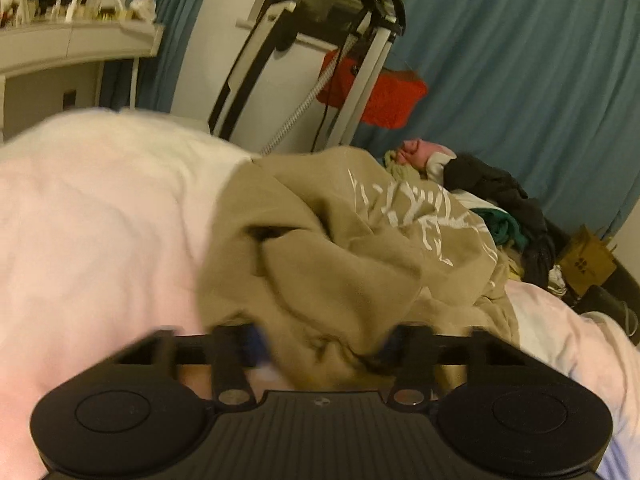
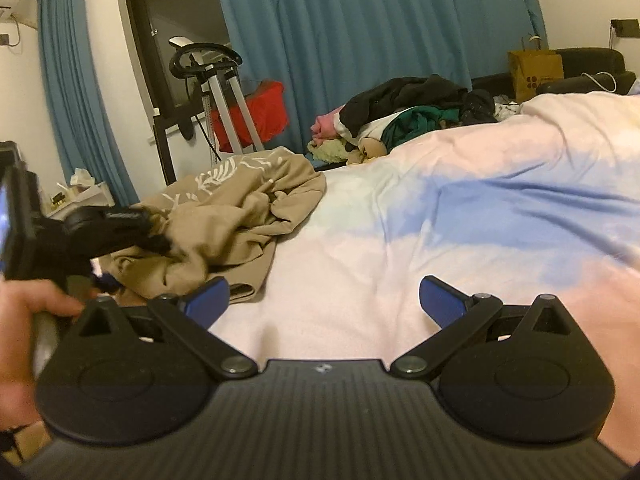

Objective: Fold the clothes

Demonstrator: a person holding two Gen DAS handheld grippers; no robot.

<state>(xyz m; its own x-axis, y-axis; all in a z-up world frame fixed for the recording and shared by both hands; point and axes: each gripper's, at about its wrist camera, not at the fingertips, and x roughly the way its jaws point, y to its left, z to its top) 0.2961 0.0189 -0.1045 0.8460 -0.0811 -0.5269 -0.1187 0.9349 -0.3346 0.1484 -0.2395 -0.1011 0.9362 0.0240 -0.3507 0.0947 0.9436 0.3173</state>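
A crumpled tan garment with a white printed design lies heaped on the bed, toward the bed's left edge as the right wrist view shows it, resting on a pale pink, white and blue cover. The left gripper is pushed into the near folds of this garment: in the left wrist view its blue fingertips are spread to either side of a bunched fold of tan cloth that fills the gap between them and hides most of both pads, and whether the pads actually press the cloth cannot be told. The right wrist view shows the same left gripper from the side, at the garment's near left part, with the person's hand on its handle. The right gripper sits low over bare cover just beside the garment's near edge, its two blue fingertips wide apart with nothing between them. At the far edge of the bed lies a pile of other clothes, black, green, pink and cream. Beyond the bed hang blue curtains, with a folded black-and-white frame and a red item standing in front of them, and a brown paper bag at the far right.
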